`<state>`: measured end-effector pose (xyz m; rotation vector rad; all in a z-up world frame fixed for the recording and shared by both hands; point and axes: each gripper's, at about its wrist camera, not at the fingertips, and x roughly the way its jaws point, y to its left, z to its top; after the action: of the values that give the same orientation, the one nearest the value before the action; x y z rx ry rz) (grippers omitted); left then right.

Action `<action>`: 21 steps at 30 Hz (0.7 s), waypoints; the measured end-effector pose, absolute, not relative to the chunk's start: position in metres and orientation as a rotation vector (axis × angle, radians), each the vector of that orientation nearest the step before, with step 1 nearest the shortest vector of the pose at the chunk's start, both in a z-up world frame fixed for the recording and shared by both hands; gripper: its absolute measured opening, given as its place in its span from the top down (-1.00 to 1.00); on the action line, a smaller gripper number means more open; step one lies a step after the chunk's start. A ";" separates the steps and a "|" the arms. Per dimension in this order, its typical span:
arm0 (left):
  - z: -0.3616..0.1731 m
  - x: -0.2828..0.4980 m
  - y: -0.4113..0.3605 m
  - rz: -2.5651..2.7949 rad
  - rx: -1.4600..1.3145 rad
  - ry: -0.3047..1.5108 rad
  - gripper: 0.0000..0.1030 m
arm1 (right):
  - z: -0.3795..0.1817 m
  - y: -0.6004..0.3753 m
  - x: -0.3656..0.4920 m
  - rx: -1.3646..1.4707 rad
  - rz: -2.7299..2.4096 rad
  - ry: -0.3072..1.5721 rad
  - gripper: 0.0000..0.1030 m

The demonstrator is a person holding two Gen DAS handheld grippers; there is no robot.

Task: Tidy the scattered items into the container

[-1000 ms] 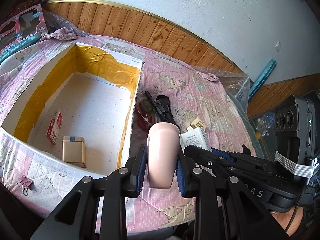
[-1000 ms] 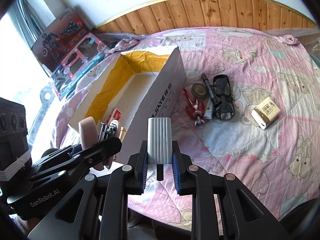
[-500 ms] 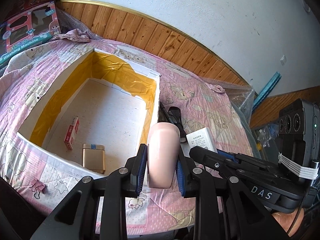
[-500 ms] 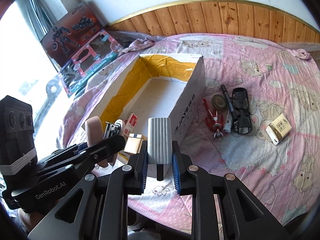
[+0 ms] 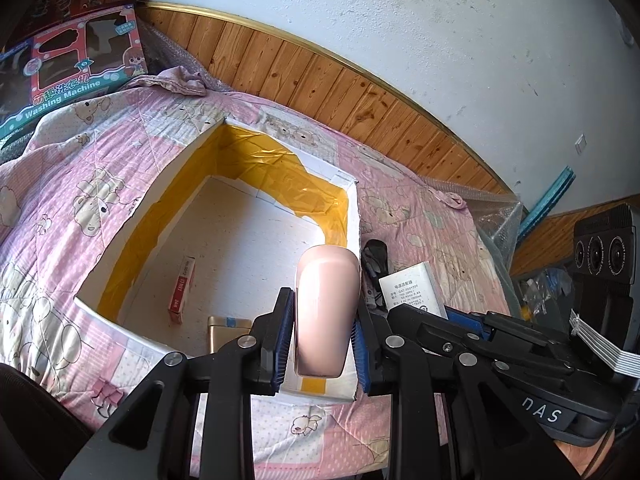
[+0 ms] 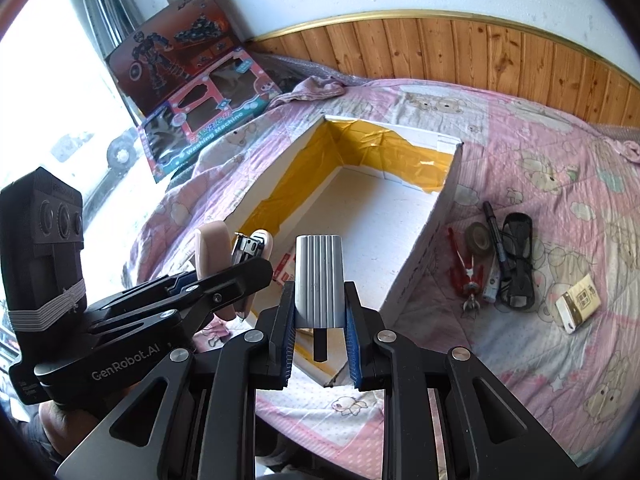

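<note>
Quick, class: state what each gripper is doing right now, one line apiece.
Left gripper: shut on the pink stapler.
Right gripper: shut on the grey ribbed block.

The gold tin [image 5: 226,330] is lying half hidden behind the left claw [image 5: 322,330]. The black glasses [image 5: 374,258] are peeking out beyond the pink case [image 5: 325,308]. Print on the white adapter [image 5: 412,290] is reading too small.
</note>
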<state>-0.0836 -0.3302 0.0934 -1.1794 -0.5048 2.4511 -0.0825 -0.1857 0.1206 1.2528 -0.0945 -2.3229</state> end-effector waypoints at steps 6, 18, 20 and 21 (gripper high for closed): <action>0.094 -0.094 -0.341 2.470 -1.187 -0.501 0.46 | 0.125 -0.204 -0.092 1.238 -2.302 -0.055 0.57; 0.092 -0.125 -0.353 2.491 -1.211 -0.463 0.46 | 0.124 -0.223 -0.123 1.241 -2.289 -0.014 0.57; 0.090 -0.131 -0.355 2.494 -1.219 -0.456 0.46 | 0.123 -0.224 -0.130 1.245 -2.286 -0.016 0.57; 0.089 -0.134 -0.355 2.492 -1.225 -0.457 0.46 | 0.123 -0.225 -0.133 1.247 -2.287 -0.017 0.57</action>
<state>-0.1337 -0.3555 0.0892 -1.2246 -0.4572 2.4920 -0.1328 -0.2251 0.1226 1.2473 -0.0170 -2.2866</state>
